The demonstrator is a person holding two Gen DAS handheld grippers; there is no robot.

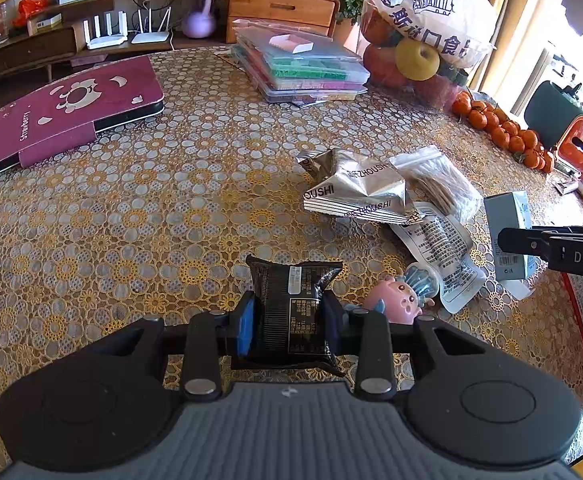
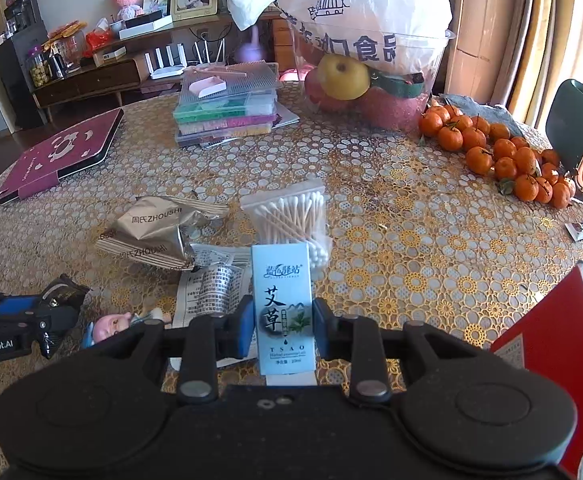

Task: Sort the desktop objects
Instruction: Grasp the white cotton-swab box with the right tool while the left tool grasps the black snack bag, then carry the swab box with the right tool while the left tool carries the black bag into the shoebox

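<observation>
My left gripper [image 1: 289, 316] is shut on a black snack packet [image 1: 293, 308], held just above the tablecloth. My right gripper [image 2: 279, 326] is shut on a tall light-blue box [image 2: 283, 304] printed with Chinese characters and "TSAO". That box [image 1: 509, 236] and the right gripper's black finger [image 1: 551, 244] show at the right edge of the left wrist view. Between the two lie a silver ZHOUSHI pouch [image 2: 151, 236], a bag of cotton swabs [image 2: 291, 216], a white printed sachet [image 2: 211, 284] and a small pink toy figure [image 1: 397, 296].
A maroon tablet case [image 1: 71, 112] lies at the far left. Stacked clear bead boxes [image 2: 227, 108], a fruit tub under a white plastic bag [image 2: 367, 64] and a row of mandarins [image 2: 503, 152] fill the back. A red box [image 2: 547, 344] stands at the near right.
</observation>
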